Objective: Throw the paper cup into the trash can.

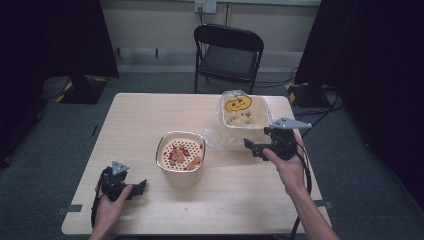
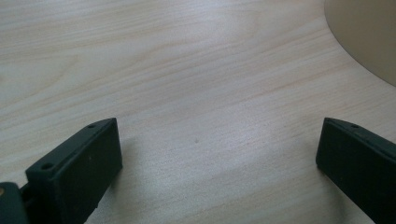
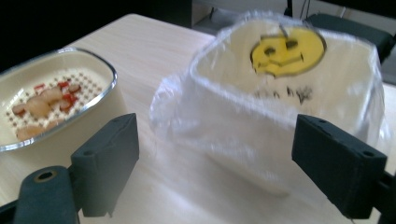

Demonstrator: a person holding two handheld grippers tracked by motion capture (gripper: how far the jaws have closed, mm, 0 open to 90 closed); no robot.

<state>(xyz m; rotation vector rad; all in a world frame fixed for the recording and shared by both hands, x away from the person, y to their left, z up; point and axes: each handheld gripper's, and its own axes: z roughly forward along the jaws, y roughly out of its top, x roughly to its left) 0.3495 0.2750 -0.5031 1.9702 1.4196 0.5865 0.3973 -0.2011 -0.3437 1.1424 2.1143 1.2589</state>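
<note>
A cream bin (image 1: 180,159) with a perforated insert holding red and tan food scraps stands mid-table; it also appears as the bin (image 3: 51,100) at the left of the right gripper view. A second bin lined with a clear plastic bag (image 1: 241,119) bearing a yellow smiley face stands behind it to the right, and the bag (image 3: 275,88) is close ahead of my right gripper (image 3: 215,163). That right gripper (image 1: 260,145) is open, empty, just right of the bagged bin. My left gripper (image 1: 125,187) rests open near the front left, its jaws over bare wood (image 2: 210,140).
The light wooden table (image 1: 145,115) has free surface at the left and front. A black folding chair (image 1: 227,52) stands beyond the far edge. Dark curtains hang on both sides and cables lie on the grey floor at right.
</note>
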